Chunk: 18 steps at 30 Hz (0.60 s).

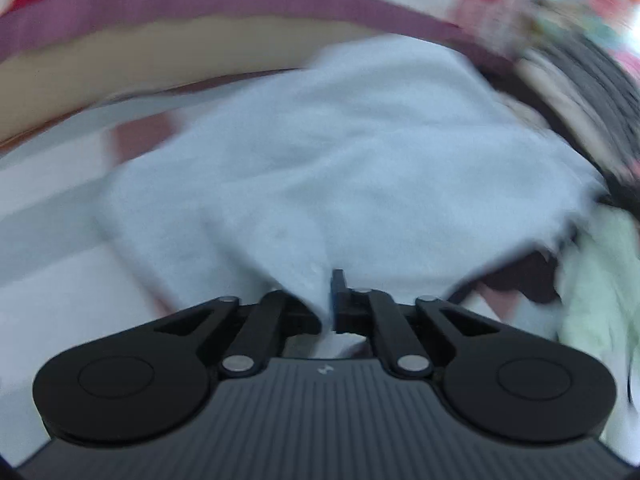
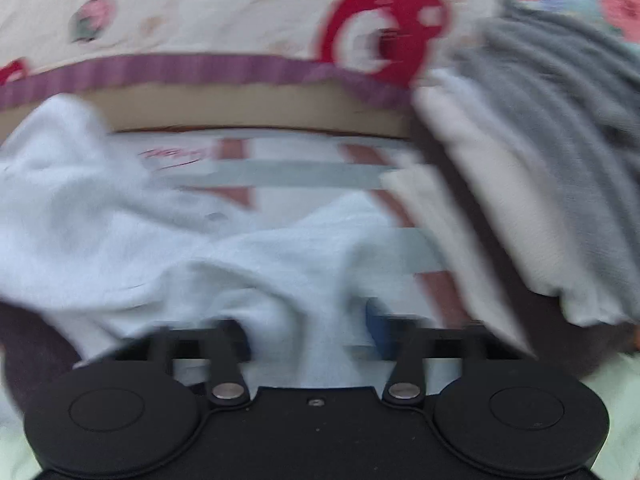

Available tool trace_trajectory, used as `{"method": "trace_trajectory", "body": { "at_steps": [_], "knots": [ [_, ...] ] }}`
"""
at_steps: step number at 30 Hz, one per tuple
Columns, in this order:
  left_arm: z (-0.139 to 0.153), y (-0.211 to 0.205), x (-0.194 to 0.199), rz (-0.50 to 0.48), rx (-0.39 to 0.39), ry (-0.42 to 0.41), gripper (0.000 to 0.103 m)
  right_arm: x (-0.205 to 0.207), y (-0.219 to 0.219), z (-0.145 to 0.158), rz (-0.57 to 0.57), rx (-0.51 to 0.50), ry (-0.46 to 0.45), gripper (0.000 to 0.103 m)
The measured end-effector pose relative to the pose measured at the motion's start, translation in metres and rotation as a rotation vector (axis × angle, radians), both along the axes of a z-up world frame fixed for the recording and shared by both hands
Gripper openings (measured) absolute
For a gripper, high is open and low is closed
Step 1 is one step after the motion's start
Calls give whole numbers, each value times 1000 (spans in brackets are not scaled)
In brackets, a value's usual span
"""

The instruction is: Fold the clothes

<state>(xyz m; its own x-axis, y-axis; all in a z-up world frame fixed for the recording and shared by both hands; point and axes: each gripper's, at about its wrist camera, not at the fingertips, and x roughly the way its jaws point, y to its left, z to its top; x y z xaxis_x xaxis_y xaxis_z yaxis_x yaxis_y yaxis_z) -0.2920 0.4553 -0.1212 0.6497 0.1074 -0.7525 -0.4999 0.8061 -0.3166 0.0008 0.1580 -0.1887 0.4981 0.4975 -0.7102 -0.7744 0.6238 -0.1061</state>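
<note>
Right at our fingertips on both sides is the pale blue garment (image 1: 320, 140), spread loosely across the striped bed sheet (image 2: 280, 174) and running forward toward the cardboard edge (image 2: 240, 108). Our left gripper (image 1: 326, 304) has its fingers pinched together on a bunched bit of the cloth. Our right gripper (image 2: 308, 332) has its fingers apart with cloth lying between them. Both sit at the near hem, so neither's really closer. Pretty blurry, so can't tell how folded it is.
</note>
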Motion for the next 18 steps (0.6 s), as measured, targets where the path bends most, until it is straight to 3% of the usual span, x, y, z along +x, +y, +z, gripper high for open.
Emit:
{"method": "trace_trajectory", "body": {
  "at_steps": [2,7,10,15,17,18],
  "knots": [
    [8,14,-24,120,-156,-104,2,-8,-7,22,26,63,7,6],
    [44,4,-59,179,-119,-192,1,-34,-57,59,-5,201,69,6],
    [56,1,-71,211,-113,-229,2,-49,-81,41,-30,184,133,6],
    [66,14,-47,127,100,-92,1,-39,-59,-1,-25,104,208,5],
    [83,42,-30,119,168,-66,1,-15,-30,19,-6,112,195,5],
    [107,40,-38,132,203,-95,1,-1,-13,37,1,126,172,5]
  ]
}}
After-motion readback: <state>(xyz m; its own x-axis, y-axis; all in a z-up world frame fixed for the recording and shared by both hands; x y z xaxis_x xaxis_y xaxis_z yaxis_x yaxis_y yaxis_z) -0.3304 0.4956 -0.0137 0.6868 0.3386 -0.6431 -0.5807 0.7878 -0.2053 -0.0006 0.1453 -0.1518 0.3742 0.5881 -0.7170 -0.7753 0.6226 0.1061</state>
